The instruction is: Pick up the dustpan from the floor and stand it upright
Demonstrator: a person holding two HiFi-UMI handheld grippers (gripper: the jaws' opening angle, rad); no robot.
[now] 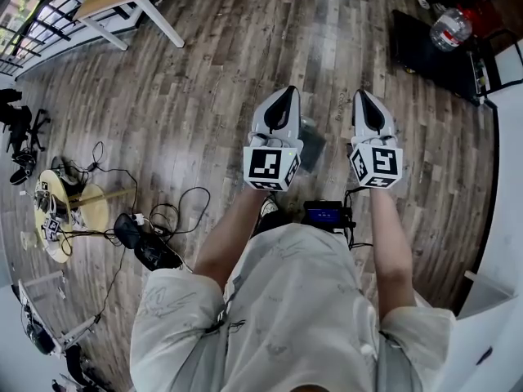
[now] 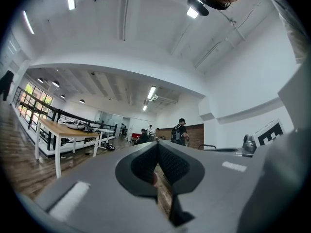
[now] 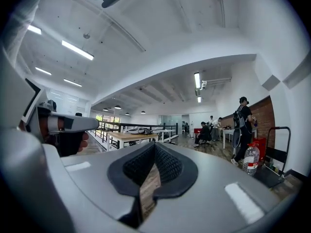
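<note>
In the head view the left tool (image 1: 287,96) and right tool (image 1: 365,96) are held level and side by side ahead of the person, probably a ready pose before stooping. I cannot pick out the dustpan for certain. A dark grey slab (image 1: 315,144) on the plank floor (image 1: 204,72) between them, half hidden by the left one, may be it. Open floor lies ahead, cables (image 1: 159,219) crowd the person's left, and a white wall (image 1: 507,243) closes the right. In the left gripper view the left tool (image 2: 158,147) is clenched, tips meeting, with only floor showing through the slit. It looks across the room past a wooden counter (image 2: 73,129), so no dustpan shows. In the right gripper view the right tool (image 3: 154,147) is likewise clenched and empty, with a water bottle (image 3: 250,160) off to its right.
</note>
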